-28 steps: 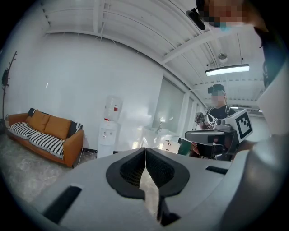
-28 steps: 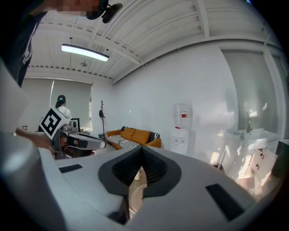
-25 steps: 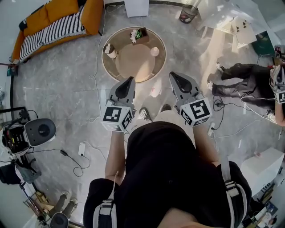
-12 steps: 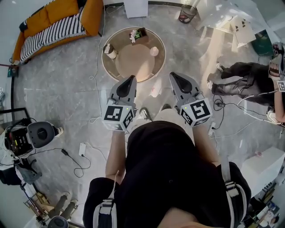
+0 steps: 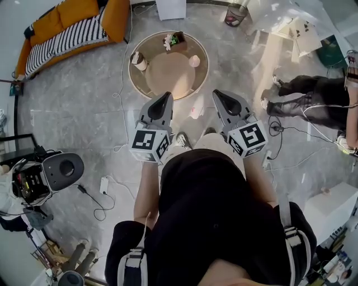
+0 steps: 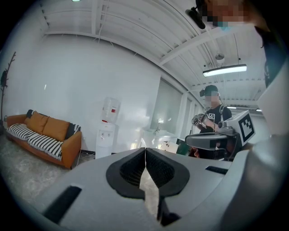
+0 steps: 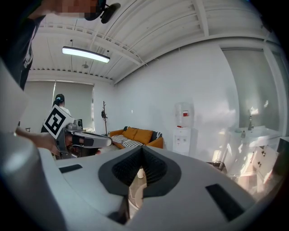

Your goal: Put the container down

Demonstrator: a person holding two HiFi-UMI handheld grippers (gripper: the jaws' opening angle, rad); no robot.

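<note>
Both grippers hang side by side over the grey floor, just short of a round wooden table point(image 5: 168, 84), and neither holds anything. My left gripper point(image 5: 166, 95) is shut, its dark pads meeting in the left gripper view point(image 6: 145, 150). Likewise shut and empty is the right gripper point(image 5: 215, 93), seen close up in the right gripper view point(image 7: 142, 149). On the table stand a white cup-like container point(image 5: 138, 61) at the left, a small pale pink cup point(image 5: 194, 61) at the right and a green box with flowers point(image 5: 173, 42) at the far side. Which of these is the task's container I cannot tell.
An orange sofa with striped cushions point(image 5: 67, 25) stands at the back left, a water dispenser point(image 5: 172, 8) behind the table. A person in black point(image 5: 313, 100) is at the right. Camera gear point(image 5: 61, 167) and cables point(image 5: 120, 95) lie at the left. A white scrap point(image 5: 196, 109) lies near the table.
Both grippers have stayed shut and almost still. The round camera gear at the lower left has shifted to the right.
</note>
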